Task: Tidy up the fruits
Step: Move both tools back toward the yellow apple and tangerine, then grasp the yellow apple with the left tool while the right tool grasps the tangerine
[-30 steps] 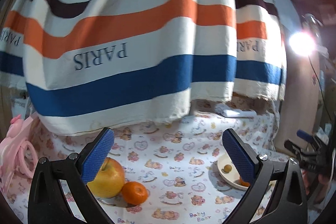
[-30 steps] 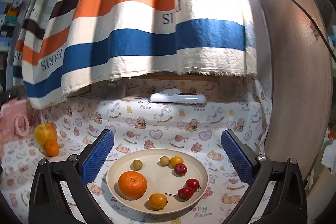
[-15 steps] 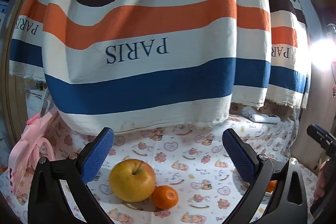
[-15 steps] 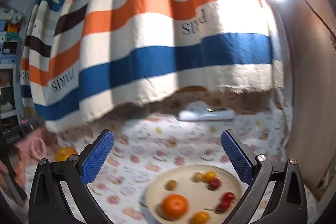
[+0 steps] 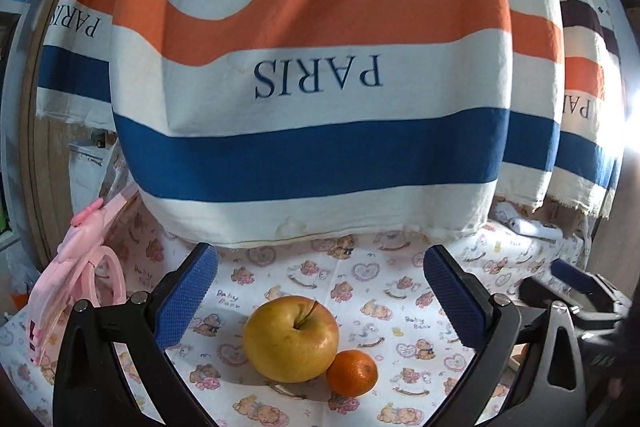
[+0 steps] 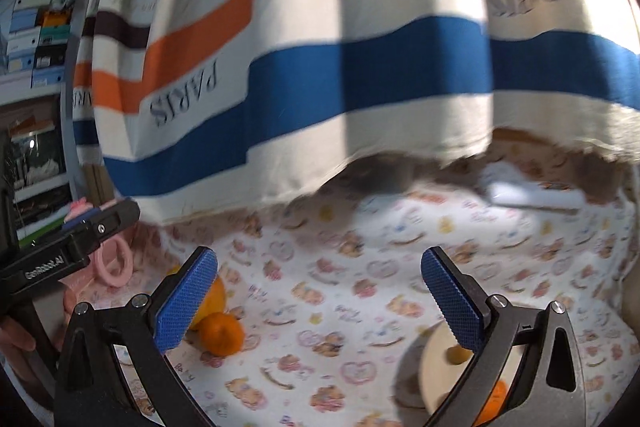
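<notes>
A yellow apple (image 5: 291, 338) and a small mandarin (image 5: 352, 372) touching its right side lie on the bear-print cloth. My left gripper (image 5: 320, 295) is open and empty, its jaws straddling them from just behind. In the right wrist view the mandarin (image 6: 221, 333) and the partly hidden apple (image 6: 214, 297) sit behind my left finger. My right gripper (image 6: 318, 297) is open and empty. The cream plate (image 6: 438, 367) with fruit sits at lower right, mostly hidden by the right finger.
A striped "PARIS" towel (image 5: 320, 83) hangs behind the table. A pink toy (image 5: 80, 291) lies at left. A white remote (image 6: 536, 197) lies at the back right. The other gripper (image 5: 580, 291) shows at the right edge.
My left gripper has swung left and closer, centring on the apple and mandarin. My right gripper has panned left, so the plate slid to the lower right and the two fruits came near.
</notes>
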